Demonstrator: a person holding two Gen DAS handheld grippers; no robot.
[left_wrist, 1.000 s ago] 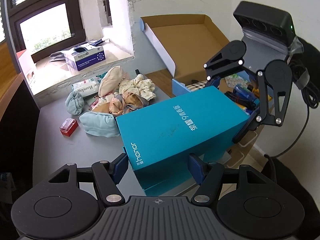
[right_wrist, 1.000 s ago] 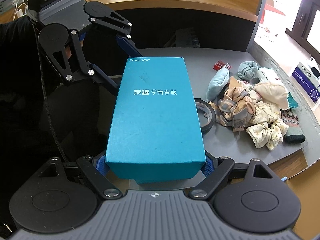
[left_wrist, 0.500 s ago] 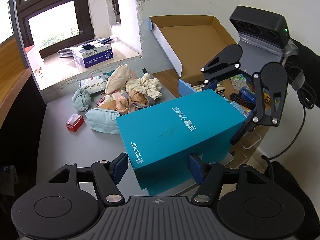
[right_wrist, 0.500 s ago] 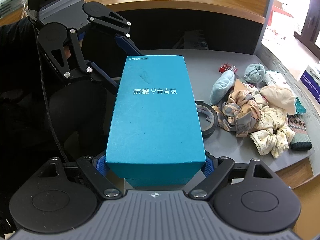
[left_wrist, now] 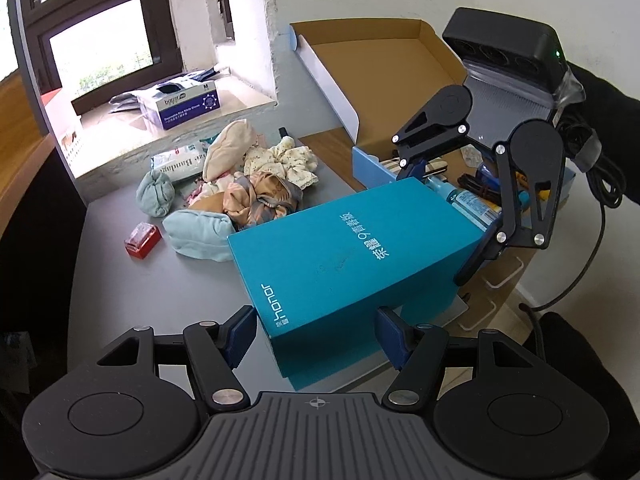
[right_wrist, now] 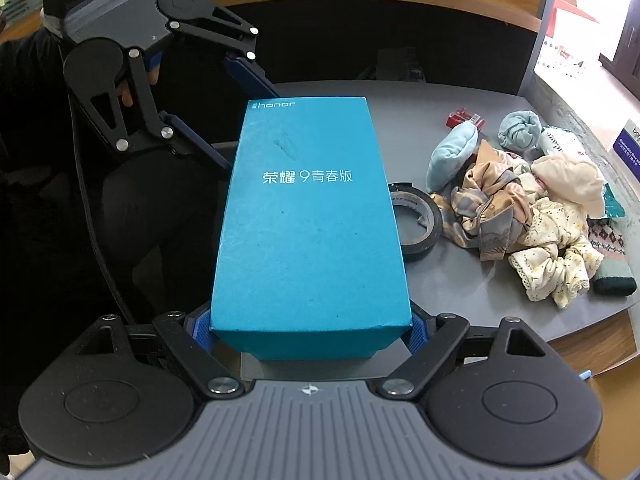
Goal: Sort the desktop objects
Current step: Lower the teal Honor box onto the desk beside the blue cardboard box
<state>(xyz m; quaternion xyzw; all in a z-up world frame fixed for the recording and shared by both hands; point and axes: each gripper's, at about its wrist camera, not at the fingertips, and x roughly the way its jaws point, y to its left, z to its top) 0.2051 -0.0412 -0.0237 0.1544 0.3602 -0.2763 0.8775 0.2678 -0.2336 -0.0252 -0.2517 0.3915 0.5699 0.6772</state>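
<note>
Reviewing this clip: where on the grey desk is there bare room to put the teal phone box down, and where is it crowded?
Bare grey desk lies between the red case, the teal phone box and the dark near edge. More shows behind the box toward the dark panel. The cloth pile, the tape roll and the packed cardboard box are crowded.

Both grippers same build — left gripper and right gripper: black linkage arms, silver screws, blue fingertip pads, grey ribbed base with small crosshair mark. Black camera block on top, green LED lit. Black cable trailing — person in black sleeve.
</note>
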